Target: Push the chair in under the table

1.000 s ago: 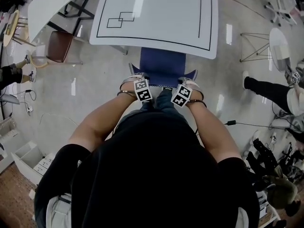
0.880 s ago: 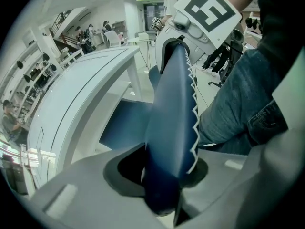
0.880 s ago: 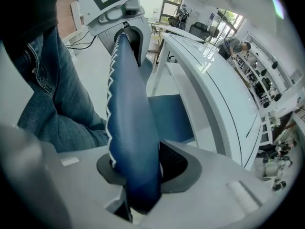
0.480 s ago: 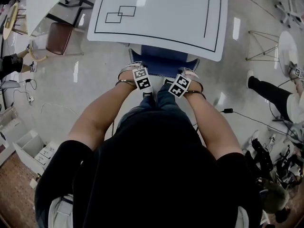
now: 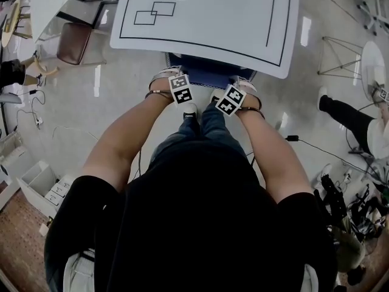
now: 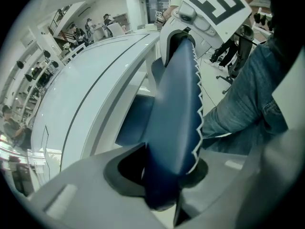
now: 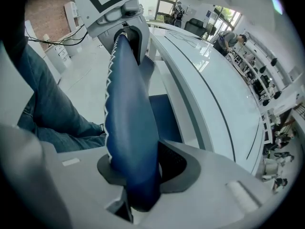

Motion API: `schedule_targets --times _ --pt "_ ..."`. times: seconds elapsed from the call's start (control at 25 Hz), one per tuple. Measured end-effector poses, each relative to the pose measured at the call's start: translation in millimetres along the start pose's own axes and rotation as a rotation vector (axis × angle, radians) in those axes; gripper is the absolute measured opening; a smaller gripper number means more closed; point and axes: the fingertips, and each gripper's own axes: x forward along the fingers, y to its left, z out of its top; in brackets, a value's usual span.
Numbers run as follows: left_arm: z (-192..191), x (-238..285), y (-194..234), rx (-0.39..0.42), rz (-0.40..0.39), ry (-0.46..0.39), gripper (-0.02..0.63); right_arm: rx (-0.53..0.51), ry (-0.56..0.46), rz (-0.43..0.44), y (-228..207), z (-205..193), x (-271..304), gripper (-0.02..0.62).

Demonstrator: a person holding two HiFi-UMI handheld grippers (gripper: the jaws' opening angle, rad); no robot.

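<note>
At the far left a brown chair (image 5: 72, 42) stands on the pale floor (image 5: 115, 132), well apart from the work. The white counter (image 5: 200, 29), marked with thin black lines, fills the upper middle of the head view. The blue chair (image 5: 206, 75) sits at its near edge: the seat is almost wholly under the top, and only the backrest and a strip of seat show between the counter and the person's jeans (image 5: 200, 132).

The left gripper (image 5: 168, 75) points steeply down onto the left end of the backrest. In the left gripper view its grey fingers (image 6: 90, 185) are nearly together, pinching the padded blue back with its white zigzag stitching, one on each face.

The right gripper (image 5: 244, 83) points down on the right end of the same backrest. In the right gripper view its fingers (image 7: 214, 180) are likewise drawn in tight on the padding, with the counter's edge running just beside it.

Further right, a black cable (image 5: 316, 148) trails across the floor, and another person's dark-trousered leg (image 5: 346, 113) reaches in from the edge.
</note>
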Motion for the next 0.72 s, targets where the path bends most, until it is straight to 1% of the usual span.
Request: schedule_targets --times 0.32,0.72 --pt "-5 0 12 -0.001 0.017 -0.008 0.238 0.023 -0.009 -0.015 -6 9 2 0.147" --pt "8 3 26 -0.014 0.027 -0.024 0.238 0.050 -0.006 -0.052 -30 4 5 0.152"
